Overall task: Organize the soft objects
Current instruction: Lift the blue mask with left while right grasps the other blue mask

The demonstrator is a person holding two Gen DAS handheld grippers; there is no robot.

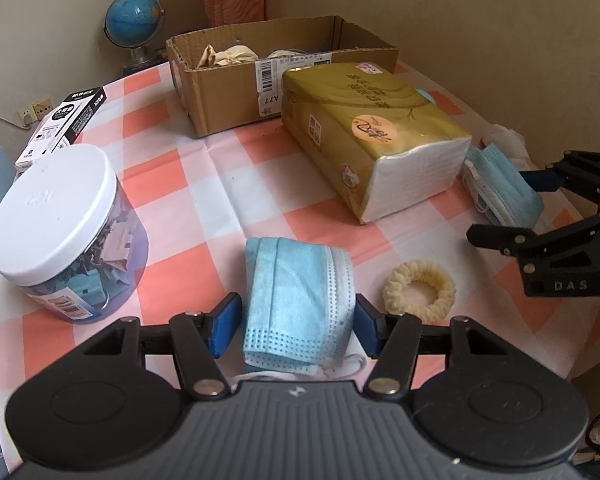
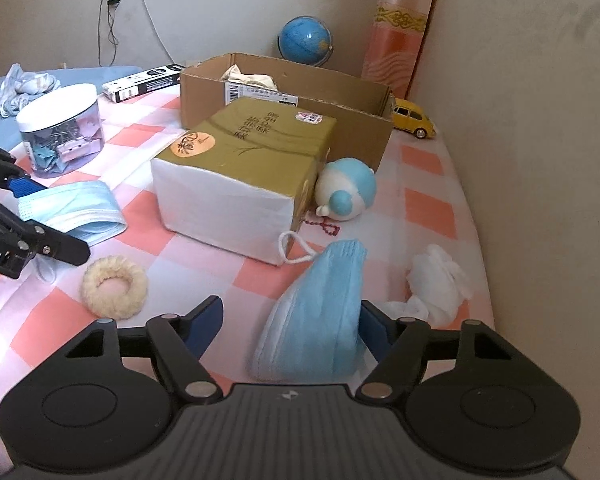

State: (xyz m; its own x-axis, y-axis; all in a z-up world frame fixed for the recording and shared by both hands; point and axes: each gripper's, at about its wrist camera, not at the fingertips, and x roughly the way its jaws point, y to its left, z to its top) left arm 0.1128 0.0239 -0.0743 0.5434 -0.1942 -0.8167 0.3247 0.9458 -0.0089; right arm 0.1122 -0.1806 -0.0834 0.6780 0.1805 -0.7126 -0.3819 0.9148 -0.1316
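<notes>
Each claw straddles a folded face mask on the counter (image 1: 220, 168) — left claw (image 1: 296, 322) and right claw (image 2: 292, 326) both spread, nothing pinched — likely bound for the cardboard box (image 1: 228, 92).

Readable marks
"A77" on the box (image 1: 236, 92) label (image 1: 269, 86); "deli" embossed on the jar lid (image 1: 56, 210); "DAS" on the right tongs (image 1: 540, 216).

The tissue pack (image 1: 374, 128) hides most of the plush toy (image 1: 427, 95) behind it.
</notes>
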